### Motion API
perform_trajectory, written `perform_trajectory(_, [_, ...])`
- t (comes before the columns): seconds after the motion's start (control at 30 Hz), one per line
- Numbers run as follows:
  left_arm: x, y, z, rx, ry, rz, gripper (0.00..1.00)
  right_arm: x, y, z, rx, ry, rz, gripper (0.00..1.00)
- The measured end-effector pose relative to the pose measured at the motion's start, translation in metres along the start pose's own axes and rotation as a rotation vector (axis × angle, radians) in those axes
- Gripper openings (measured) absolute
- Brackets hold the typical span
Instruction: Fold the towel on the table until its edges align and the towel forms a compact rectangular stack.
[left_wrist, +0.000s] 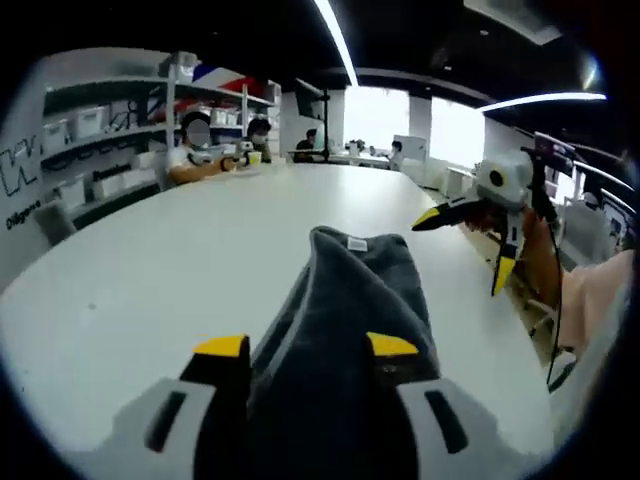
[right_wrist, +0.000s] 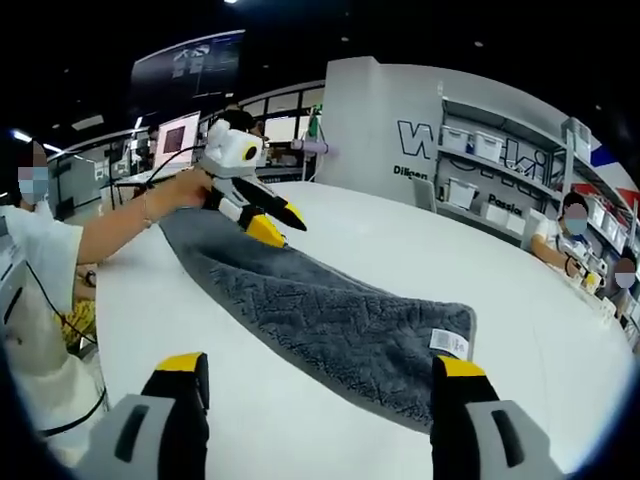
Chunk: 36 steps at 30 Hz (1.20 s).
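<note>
Towel (right_wrist: 330, 330), grey, lies lengthwise across mid-frame on the white table (right_wrist: 420, 250); left gripper (right_wrist: 268, 222) clamps its far end at upper left; right gripper (right_wrist: 318, 385) hovers wide apart at frame bottom.

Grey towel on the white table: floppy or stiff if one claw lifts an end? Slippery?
The grey terry towel probably flops: in the left gripper view it humps and drapes between the left claw tips. Its looped, textured pile suggests decent grip, not slippery. It looks light and lies flat on the smooth white table, so a push would likely bunch it.
</note>
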<state>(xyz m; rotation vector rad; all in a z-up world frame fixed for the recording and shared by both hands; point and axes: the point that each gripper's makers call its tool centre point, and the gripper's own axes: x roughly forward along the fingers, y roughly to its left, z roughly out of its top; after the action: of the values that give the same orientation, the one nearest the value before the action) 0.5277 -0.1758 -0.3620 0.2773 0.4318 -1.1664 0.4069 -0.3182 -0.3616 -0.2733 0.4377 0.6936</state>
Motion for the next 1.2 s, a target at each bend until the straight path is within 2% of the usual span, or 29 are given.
perform_trajectory(0.13, [0.01,0.006,-0.015,-0.007,0.047,0.01,0.42,0.0,0.001,0.0,-0.002,-0.001,0.004,0.95])
perform_trajectory(0.3, [0.018,0.004,-0.031,-0.03,0.084,0.015,0.38,0.0,0.002,-0.002,-0.016,0.01,0.012,0.94])
perform_trajectory(0.43, [0.017,0.008,-0.031,-0.036,0.074,0.034,0.27,0.0,0.005,-0.004,-0.021,0.011,0.019,0.94])
perform_trajectory(0.6, [0.012,0.013,-0.027,-0.07,0.034,0.04,0.13,-0.001,0.006,-0.007,-0.026,0.017,0.019,0.93])
perform_trajectory(0.87, [0.014,0.01,-0.035,-0.076,0.055,0.01,0.02,-0.001,0.005,-0.01,-0.025,0.021,0.016,0.91])
perform_trajectory(1.1, [0.013,0.006,-0.034,-0.083,0.048,-0.008,0.03,-0.001,0.003,-0.011,-0.022,0.024,0.015,0.91])
perform_trajectory(1.17, [0.014,0.0,-0.036,-0.094,0.058,-0.045,0.15,-0.002,0.004,-0.012,-0.022,0.025,0.015,0.9])
perform_trajectory(1.2, [0.014,-0.001,-0.037,-0.096,0.061,-0.049,0.16,-0.002,0.004,-0.012,-0.021,0.025,0.015,0.9])
